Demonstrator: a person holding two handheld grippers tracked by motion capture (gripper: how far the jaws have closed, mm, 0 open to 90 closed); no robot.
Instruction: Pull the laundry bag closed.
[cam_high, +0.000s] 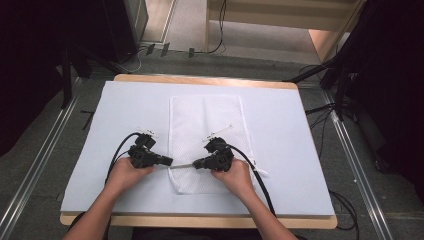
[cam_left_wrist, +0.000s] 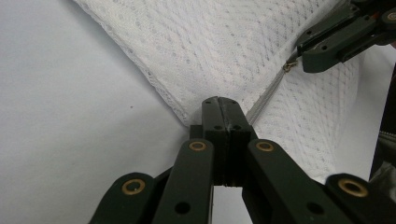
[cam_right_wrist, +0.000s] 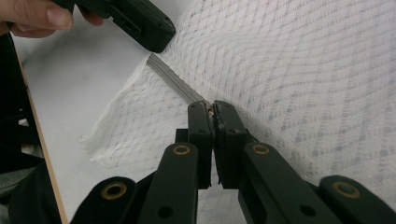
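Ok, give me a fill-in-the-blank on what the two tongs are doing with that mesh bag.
1. The white mesh bag lies on a pale ____ mat.
2. The left tongs are shut on the bag's ____ edge, at the zipper's end.
3. The right tongs pinch the small metal ____ of the zipper.
4. In the high view, the zipper stretches ____ the two tongs.

Missing words: blue; left; pull; between

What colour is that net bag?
White mesh bag with a grey zipper; clearest in the right gripper view.
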